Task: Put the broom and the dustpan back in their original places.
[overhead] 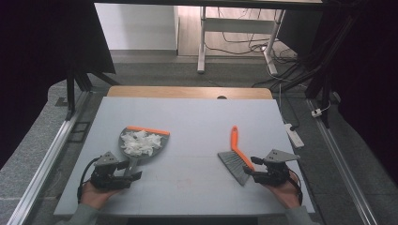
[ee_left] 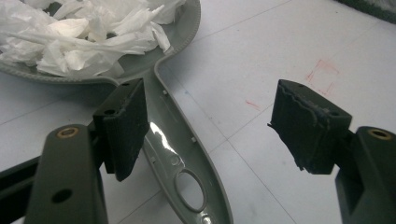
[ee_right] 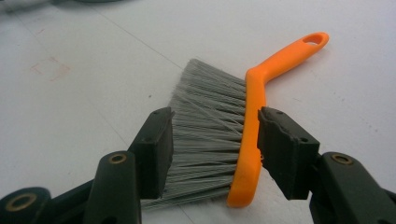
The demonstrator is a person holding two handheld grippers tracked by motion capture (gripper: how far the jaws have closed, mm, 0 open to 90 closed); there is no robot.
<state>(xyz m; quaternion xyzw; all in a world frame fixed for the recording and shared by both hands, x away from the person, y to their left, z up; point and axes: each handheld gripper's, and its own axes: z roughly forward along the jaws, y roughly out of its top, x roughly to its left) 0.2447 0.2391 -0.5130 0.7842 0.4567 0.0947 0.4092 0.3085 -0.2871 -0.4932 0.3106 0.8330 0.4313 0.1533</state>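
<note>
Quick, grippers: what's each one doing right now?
Left gripper: open, jaws astride the dustpan handle, not gripping.
Right gripper: open around the brush head.

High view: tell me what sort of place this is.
Probably a lab or workshop set up for recording. A white table stands between metal rails on a grey floor, dark curtains hang at both sides, and loose cables trail under a desk frame behind.

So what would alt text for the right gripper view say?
An orange-handled brush with grey bristles lies on a white table between the two black jaws of the right tool, which stand either side of its head.
</note>
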